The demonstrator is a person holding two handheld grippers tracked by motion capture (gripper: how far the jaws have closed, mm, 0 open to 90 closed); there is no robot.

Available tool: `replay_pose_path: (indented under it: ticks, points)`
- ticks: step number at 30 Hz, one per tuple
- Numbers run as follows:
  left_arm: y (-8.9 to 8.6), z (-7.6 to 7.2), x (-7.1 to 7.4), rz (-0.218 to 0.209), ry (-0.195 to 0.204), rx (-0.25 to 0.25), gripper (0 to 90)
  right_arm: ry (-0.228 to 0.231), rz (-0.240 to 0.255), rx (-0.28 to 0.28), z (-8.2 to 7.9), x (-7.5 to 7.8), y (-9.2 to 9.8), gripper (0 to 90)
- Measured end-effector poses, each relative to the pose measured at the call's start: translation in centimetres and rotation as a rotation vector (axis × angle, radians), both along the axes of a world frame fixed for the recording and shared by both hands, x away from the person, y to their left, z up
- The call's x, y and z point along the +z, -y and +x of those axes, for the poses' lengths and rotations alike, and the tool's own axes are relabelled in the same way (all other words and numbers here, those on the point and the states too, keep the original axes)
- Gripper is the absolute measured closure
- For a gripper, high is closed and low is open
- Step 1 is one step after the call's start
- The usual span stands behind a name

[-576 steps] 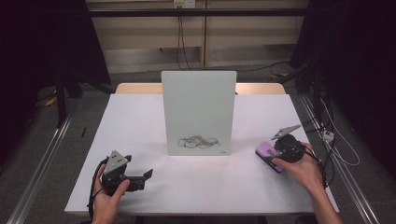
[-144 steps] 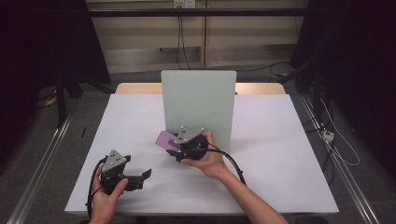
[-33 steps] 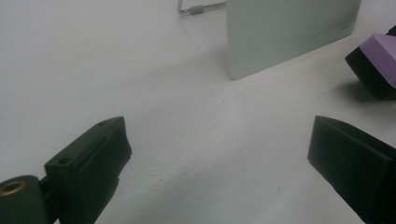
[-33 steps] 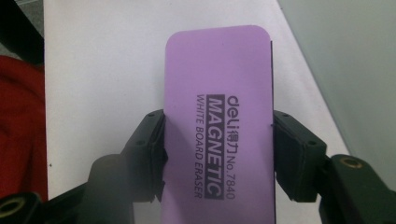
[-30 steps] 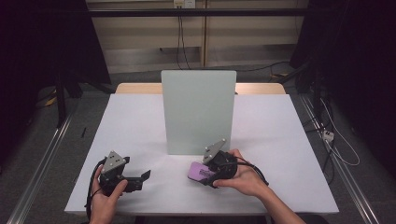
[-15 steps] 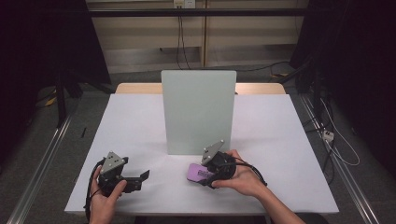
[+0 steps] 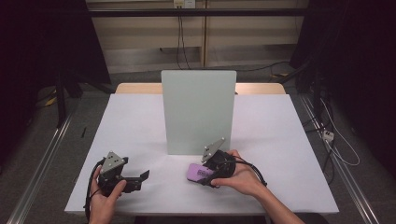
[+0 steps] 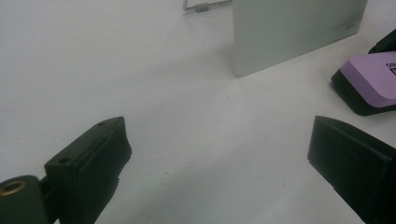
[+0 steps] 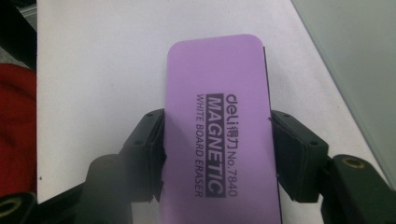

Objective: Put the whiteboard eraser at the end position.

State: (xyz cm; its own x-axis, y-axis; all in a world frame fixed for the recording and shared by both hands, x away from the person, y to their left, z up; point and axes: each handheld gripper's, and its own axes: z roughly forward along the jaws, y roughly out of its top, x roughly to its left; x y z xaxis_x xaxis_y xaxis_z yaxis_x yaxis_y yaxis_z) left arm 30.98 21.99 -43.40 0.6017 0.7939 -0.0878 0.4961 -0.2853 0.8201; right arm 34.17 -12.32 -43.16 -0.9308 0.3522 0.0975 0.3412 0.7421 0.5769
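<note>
A purple whiteboard eraser [image 7: 194, 171] lies flat on the white table [image 7: 280, 126], just in front of the upright whiteboard [image 7: 198, 109], whose face is blank. My right gripper [image 7: 205, 175] is shut on it. In the right gripper view both pads press the long sides of the eraser [image 9: 217, 93] at the gripper [image 9: 217, 128], and the label reads as a magnetic whiteboard eraser. My left gripper [image 7: 140, 181] rests at the front left of the table, open and holding nothing. Past the left gripper [image 8: 217, 135], its view has the eraser [image 8: 373, 77] and the board [image 8: 294, 28].
A metal clip [image 8: 201, 7] sits on the table behind the board's base. Something red [image 9: 16, 130] lies beyond the table's near edge. Cables [image 7: 336, 144] trail on the floor to the right, and a rail [image 7: 42, 163] runs along the left.
The scribble on the board in the oldest frame is gone. The right gripper carried the eraser from the right side to the board, then down to the table. Over the last second nothing moved.
</note>
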Motion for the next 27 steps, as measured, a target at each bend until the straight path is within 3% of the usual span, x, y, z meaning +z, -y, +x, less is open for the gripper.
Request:
replay_pose_path:
  ticks: [21, 27]
  points:
    - [0.08, -0.12, 0.08, -0.005, 0.008, -0.004, 5.3, 0.003, -0.014, -0.02, 0.21, 0.0, 0.11, 36.2]
    - [0.15, -0.1, 0.03, -0.01, 0.008, -0.011, 5.3, 0.006, -0.041, -0.024, 0.07, -0.12, 0.01, 33.8]
